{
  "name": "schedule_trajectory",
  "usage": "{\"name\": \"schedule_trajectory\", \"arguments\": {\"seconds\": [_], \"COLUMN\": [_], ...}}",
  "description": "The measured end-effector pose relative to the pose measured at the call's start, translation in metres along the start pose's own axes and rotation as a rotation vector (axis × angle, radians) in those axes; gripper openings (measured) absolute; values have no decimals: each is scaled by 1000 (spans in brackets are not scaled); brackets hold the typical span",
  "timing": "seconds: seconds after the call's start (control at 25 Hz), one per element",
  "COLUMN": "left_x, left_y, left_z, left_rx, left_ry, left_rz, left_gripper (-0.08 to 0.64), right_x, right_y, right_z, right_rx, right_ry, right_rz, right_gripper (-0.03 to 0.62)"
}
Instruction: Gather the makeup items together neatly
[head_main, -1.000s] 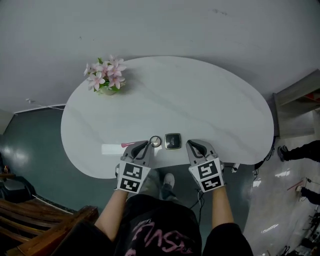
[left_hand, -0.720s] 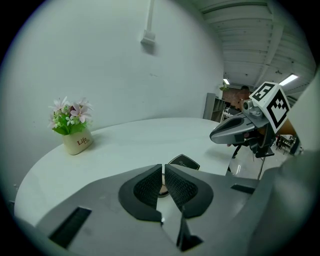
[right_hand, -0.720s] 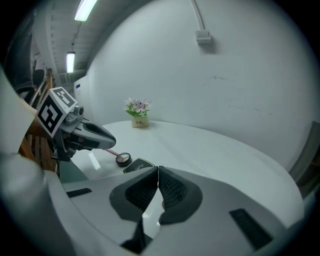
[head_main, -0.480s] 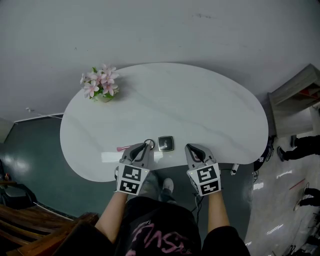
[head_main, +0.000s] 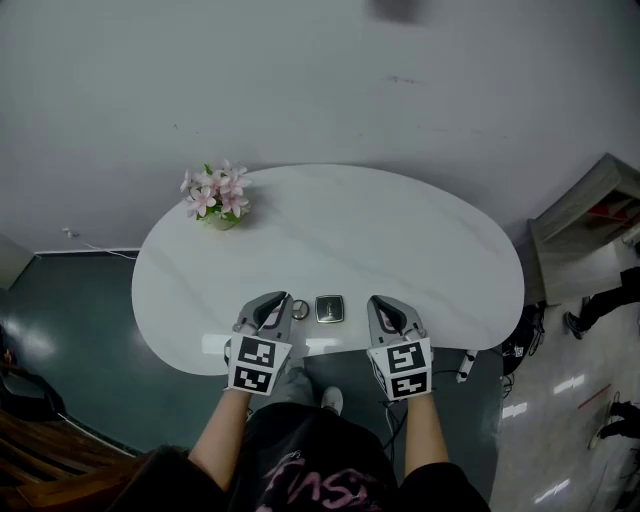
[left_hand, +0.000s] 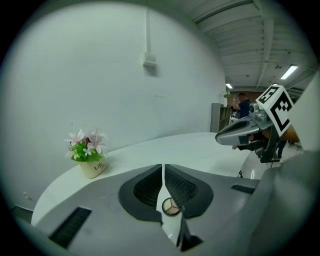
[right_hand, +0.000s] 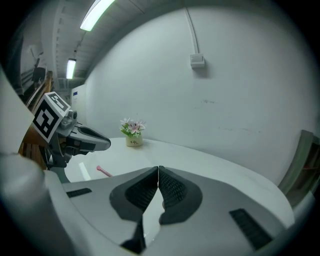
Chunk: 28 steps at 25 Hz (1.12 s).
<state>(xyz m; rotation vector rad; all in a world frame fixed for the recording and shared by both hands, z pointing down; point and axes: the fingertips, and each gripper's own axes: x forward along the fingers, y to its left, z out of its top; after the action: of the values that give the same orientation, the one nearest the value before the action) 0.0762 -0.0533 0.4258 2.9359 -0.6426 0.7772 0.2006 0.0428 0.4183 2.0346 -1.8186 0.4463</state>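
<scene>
A small square dark compact (head_main: 329, 308) and a round compact (head_main: 300, 310) lie side by side near the front edge of the white oval table (head_main: 400, 250). The left gripper view shows the round compact (left_hand: 171, 206) just below my jaws. A pink stick (right_hand: 103, 171) lies on the table to their left; the head view hides it. My left gripper (head_main: 283, 298) hovers left of the compacts, shut and empty. Right of them, my right gripper (head_main: 374, 301) is also shut with nothing in it. Both pairs of jaws meet in the gripper views: left gripper (left_hand: 163, 167), right gripper (right_hand: 158, 170).
A pot of pink flowers (head_main: 218, 195) stands at the table's far left. A grey wall runs behind the table. A shelf unit (head_main: 590, 210) and a person's legs (head_main: 600, 320) are at the right, and wooden furniture (head_main: 60, 470) at the lower left.
Both grippers have lifted and drawn back towards the table's front edge, staying shut. The compacts have not moved on the table.
</scene>
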Motion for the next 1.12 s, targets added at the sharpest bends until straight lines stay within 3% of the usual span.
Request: {"name": "schedule_trajectory", "arguments": {"seconds": [0.44,0.68,1.12], "left_x": [-38,-63,-88], "left_y": [27,44,50], "left_z": [56,83,98], "left_rx": [4,17,55], "left_ry": [-143,-216,-256], "left_rz": [111,173,225], "left_gripper": [23,23,23], "right_x": [-19,-34,-51], "right_y": [0,9,0], "right_z": [73,110,134], "right_rx": [-46,-119,-117], "right_ry": [-163,-247,-323], "right_rz": [-10,-9,-30], "right_gripper": [64,63,63]}}
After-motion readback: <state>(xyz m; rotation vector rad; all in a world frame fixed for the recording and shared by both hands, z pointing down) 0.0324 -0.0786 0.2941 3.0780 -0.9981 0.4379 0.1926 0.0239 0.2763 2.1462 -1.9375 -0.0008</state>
